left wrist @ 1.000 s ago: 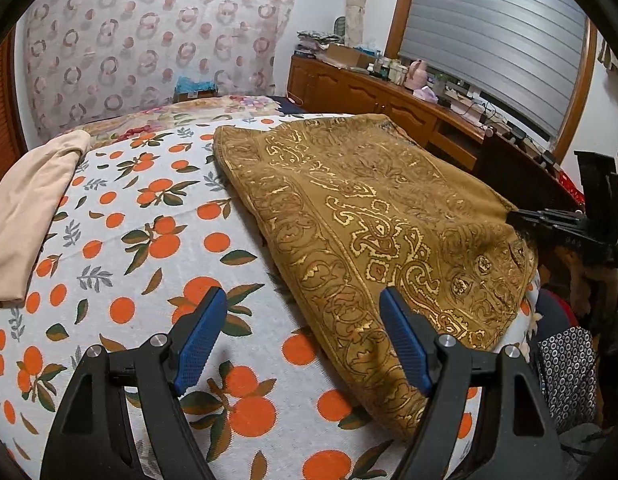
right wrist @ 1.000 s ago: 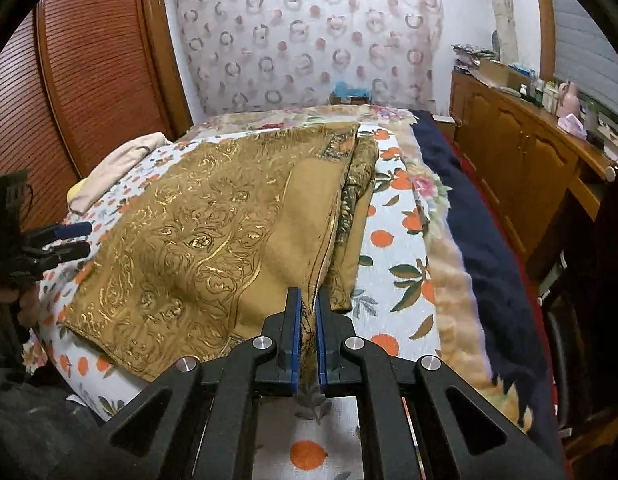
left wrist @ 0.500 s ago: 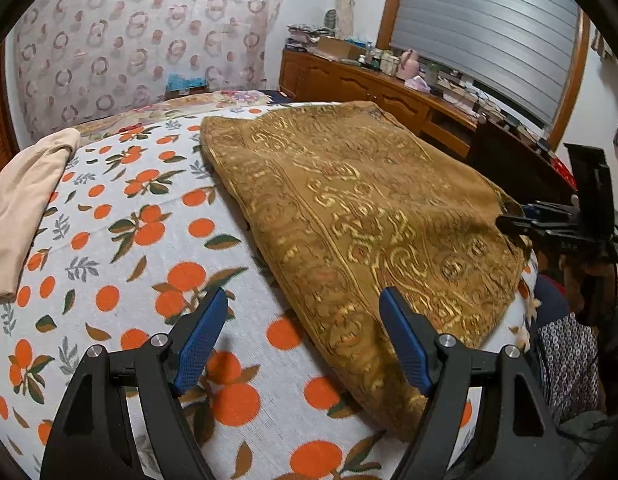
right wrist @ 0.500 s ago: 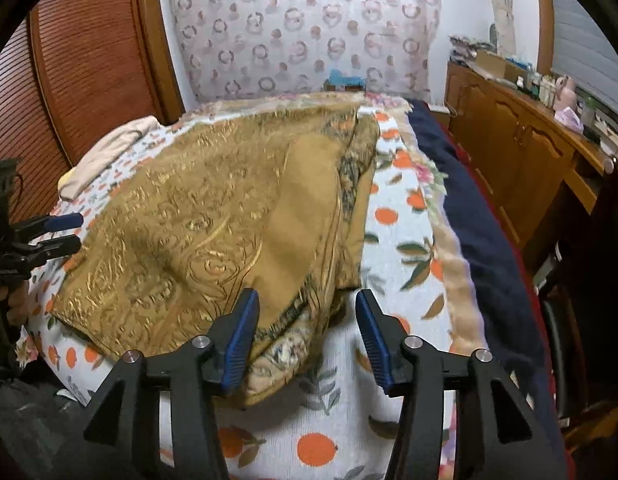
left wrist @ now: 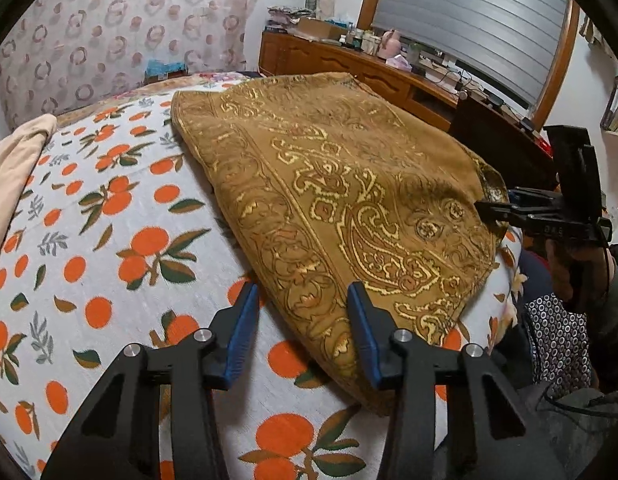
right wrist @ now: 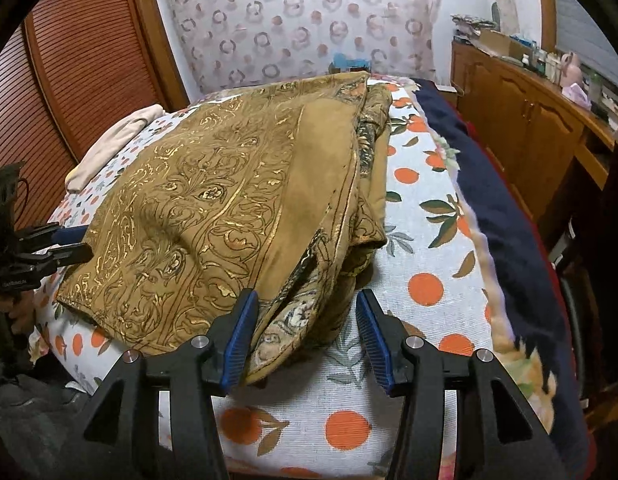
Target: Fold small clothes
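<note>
A brown cloth with gold paisley pattern (left wrist: 341, 184) lies folded on the orange-print bedspread (left wrist: 109, 240). My left gripper (left wrist: 301, 332) is open just over its near corner, which lies between the blue pads. In the right wrist view the cloth (right wrist: 213, 216) shows stacked layers at its near right edge. My right gripper (right wrist: 307, 336) is open around that layered corner and grips nothing. The right gripper also shows in the left wrist view (left wrist: 505, 212) at the cloth's far right edge. The left gripper also shows in the right wrist view (right wrist: 65, 246).
A beige garment (left wrist: 13, 168) lies at the bed's left side. A navy blanket (right wrist: 505, 216) runs along the right edge of the bed. A wooden dresser (left wrist: 349, 68) with clutter stands beyond. A wooden slatted wardrobe (right wrist: 77, 80) stands on the left.
My right gripper opened and let go of the cloth edge, which now lies on the bed. My left gripper moved closer over the cloth's near corner and stayed open.
</note>
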Motion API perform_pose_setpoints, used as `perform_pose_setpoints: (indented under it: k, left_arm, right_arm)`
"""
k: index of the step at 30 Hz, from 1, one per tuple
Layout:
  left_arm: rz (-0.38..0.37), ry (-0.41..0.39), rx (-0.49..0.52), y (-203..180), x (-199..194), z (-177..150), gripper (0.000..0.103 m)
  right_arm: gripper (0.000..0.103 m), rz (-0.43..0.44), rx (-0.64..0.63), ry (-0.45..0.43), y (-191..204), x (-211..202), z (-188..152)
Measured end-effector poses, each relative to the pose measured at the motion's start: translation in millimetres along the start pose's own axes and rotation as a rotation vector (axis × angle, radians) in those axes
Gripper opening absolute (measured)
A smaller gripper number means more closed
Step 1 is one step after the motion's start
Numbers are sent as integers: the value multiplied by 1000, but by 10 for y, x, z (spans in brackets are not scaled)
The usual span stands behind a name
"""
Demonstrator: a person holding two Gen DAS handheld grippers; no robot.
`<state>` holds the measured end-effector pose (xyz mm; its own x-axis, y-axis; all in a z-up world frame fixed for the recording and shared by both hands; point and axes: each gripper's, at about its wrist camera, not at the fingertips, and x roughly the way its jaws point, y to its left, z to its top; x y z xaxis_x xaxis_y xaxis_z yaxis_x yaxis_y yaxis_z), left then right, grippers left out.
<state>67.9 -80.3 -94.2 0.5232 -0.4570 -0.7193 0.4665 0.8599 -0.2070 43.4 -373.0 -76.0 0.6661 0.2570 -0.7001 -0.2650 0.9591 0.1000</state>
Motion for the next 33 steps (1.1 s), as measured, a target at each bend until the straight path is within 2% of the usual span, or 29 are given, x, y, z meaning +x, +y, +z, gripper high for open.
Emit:
perform_pose_setpoints:
  k: [1, 2, 3, 4, 9, 11, 12, 13, 14, 15, 18, 23, 27, 33]
  left_arm:
    - [-10, 2, -6, -1, 3, -18, 45]
    - [-24, 0, -14, 4, 7, -25, 31]
    - [-32, 2, -21, 3, 12, -30, 26]
    - [-31, -2, -24, -1, 5, -40, 26]
    - [-45, 0, -36, 17, -12, -64, 26]
    - [-51, 0, -38, 20, -18, -76, 26]
    - [-57, 1, -35, 14, -21, -81, 25]
    - [-78, 7, -30, 9, -18, -86, 19]
    - [-94, 13, -26, 5, -12, -88, 5]
    - [-93, 9, -24, 5, -14, -87, 4]
    - [-96, -38, -25, -15, -124, -23, 3]
    - [-110, -135, -39, 29, -351, 316, 3]
    - [-98, -189, -39, 108, -398, 612, 3]
    - [-68, -220, -46, 267, -319, 1020, 3]
  right_arm:
    - [53, 4, 3, -1, -4, -6, 1]
    - [53, 12, 6, -3, 6, -6, 0]
    - [43, 21, 0, -1, 21, -9, -4]
    - [38, 38, -20, 6, 55, -13, -8]
    - [37, 38, -35, 13, 89, -39, -42]
    - [31, 45, -25, 7, 78, -43, -50]
    - [22, 48, -24, 7, 80, -41, -52]
    - [18, 59, -25, 8, 82, -40, -60]
    - [16, 63, -26, 7, 96, -41, -69]
    - [12, 65, -28, 5, 101, -45, -76]
    - [9, 101, -15, -23, 112, -100, -41]
    - [9, 182, 30, -155, 13, -376, 192]
    - [8, 196, 25, -244, 8, -476, 471]
    - [8, 183, 1, -284, -22, -363, 851]
